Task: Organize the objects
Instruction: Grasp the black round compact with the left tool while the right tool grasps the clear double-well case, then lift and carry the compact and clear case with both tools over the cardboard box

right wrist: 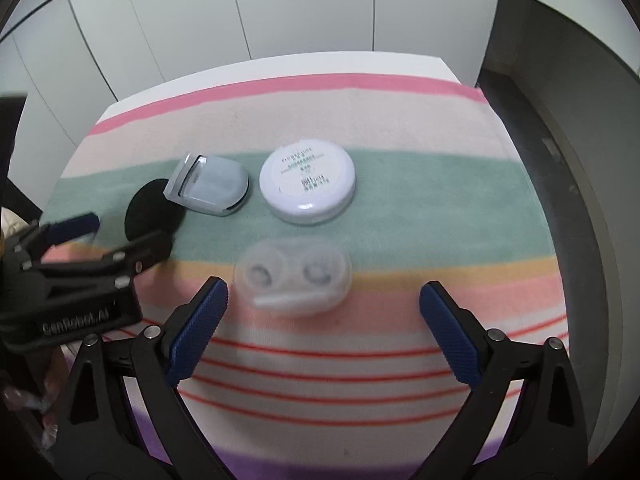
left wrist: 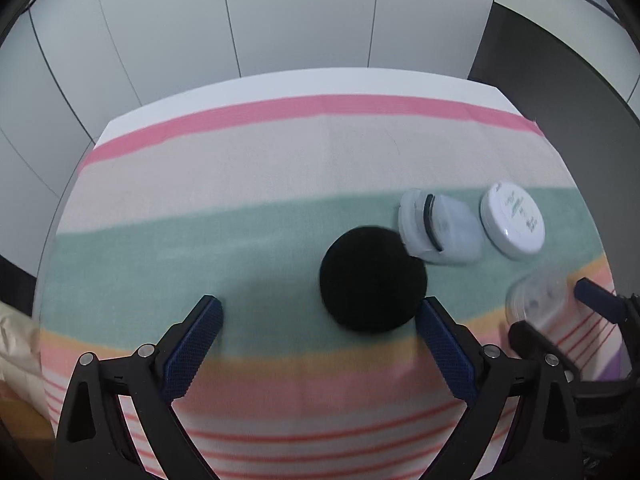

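Note:
A black round puff lies on the striped cloth, just ahead of my left gripper, close by its right finger. The jaws stand wide with nothing between them. A clear hinged case touches the puff's far right edge, and a white round compact sits right of that. In the right wrist view, a clear lens case lies just ahead of my right gripper, which is open and not touching it. Beyond are the white compact, clear case and puff, with the left gripper at the puff.
The white table's far edge meets pale wall panels. Dark floor lies off the table's right side. A beige bag is off the left side. The right gripper's finger shows beside the lens case.

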Available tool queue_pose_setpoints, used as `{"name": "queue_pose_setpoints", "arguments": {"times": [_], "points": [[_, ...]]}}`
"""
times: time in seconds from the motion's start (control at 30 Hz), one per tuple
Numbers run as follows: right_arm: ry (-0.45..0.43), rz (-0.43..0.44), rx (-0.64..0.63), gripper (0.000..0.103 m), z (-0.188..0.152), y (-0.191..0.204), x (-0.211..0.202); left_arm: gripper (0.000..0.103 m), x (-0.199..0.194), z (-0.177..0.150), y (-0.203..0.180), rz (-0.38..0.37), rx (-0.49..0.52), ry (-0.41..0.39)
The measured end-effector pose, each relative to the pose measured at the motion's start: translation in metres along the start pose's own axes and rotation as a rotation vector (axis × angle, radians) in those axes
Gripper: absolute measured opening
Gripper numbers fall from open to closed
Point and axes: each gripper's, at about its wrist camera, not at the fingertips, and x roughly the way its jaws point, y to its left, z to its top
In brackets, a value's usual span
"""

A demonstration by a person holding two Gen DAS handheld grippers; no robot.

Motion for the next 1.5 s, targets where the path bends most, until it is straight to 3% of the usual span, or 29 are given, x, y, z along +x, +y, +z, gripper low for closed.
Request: {"name": "queue_pose_setpoints", "arguments": {"times": [0.03,0.1,0.13,0.27,0.57,0.8,1.13,1.3,1.5], "points": [[-0.009,-0.027,-0.026,0.084,0.001,0.003,0.002,0.094,0.000,0.001,-0.001,-0.003,0.002,-0.011],[-0.036,-0.026,-0.071,0.062,0.001,0.011,-0.001,0.069,-0.004,0.001,-0.007,-0.002,0.036,-0.052],[-0.040,-0.030,-0.080,0.061,0.001,0.013,-0.003,0.039,-0.007,0.002,-0.011,-0.011,0.060,-0.060],[-0.033,-0.026,-0.090,0.061,-0.004,0.015,-0.006,0.040,-0.010,0.001,-0.023,0.002,0.097,-0.050],[-0.033,-0.015,-0.075,0.061,0.000,0.014,-0.036,0.040,-0.039,0.010,-0.012,0.011,0.018,-0.039],[-0.058,0.007,-0.062,0.061,0.018,0.015,-0.076,0.040,-0.091,0.011,-0.003,0.048,0.036,-0.077],[-0.117,0.003,-0.105,0.061,0.045,0.035,-0.155,0.040,-0.176,0.015,0.017,0.038,-0.015,-0.119],[-0.164,0.054,-0.103,0.061,0.058,0.041,-0.194,0.040,-0.217,0.020,0.034,0.063,-0.049,-0.177],[-0.213,0.067,-0.125,0.061,0.067,0.051,-0.225,0.040,-0.240,0.020,0.044,0.078,-0.072,-0.198]]}}
